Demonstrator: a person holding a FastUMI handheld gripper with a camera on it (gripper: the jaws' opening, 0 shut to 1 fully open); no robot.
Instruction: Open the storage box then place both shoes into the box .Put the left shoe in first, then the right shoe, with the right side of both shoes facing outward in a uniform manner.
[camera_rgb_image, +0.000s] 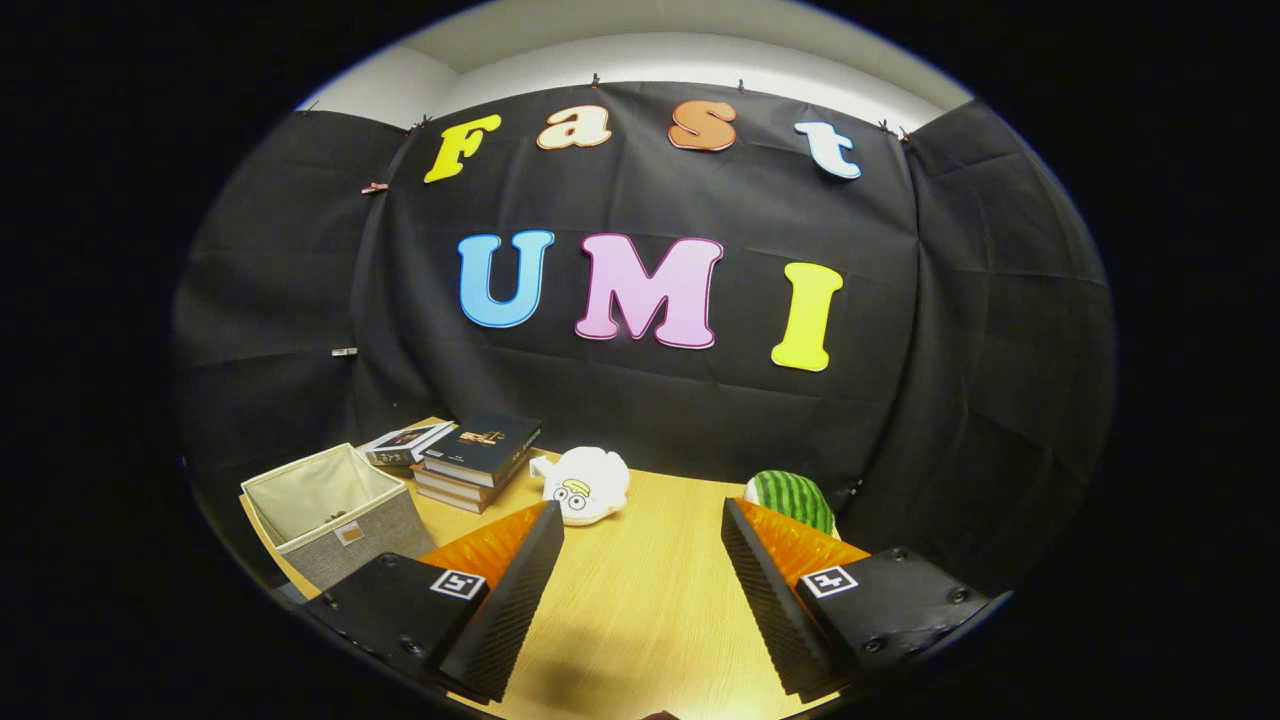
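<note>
My gripper (642, 545) is open above the wooden table (650, 610), its two black and orange fingers (520, 575) spread wide with only bare tabletop between them. To the left of the left finger stands a grey fabric storage box (330, 510) with a pale lining, its top open and nothing visible inside. A white plush toy with cartoon eyes (585, 485) lies just beyond the fingertips, a little left of the gap.
A stack of books (475, 460) sits behind the box near the black cloth wall. A green striped watermelon-like ball (795, 500) rests just past the right finger. The table ends against the cloth at the back.
</note>
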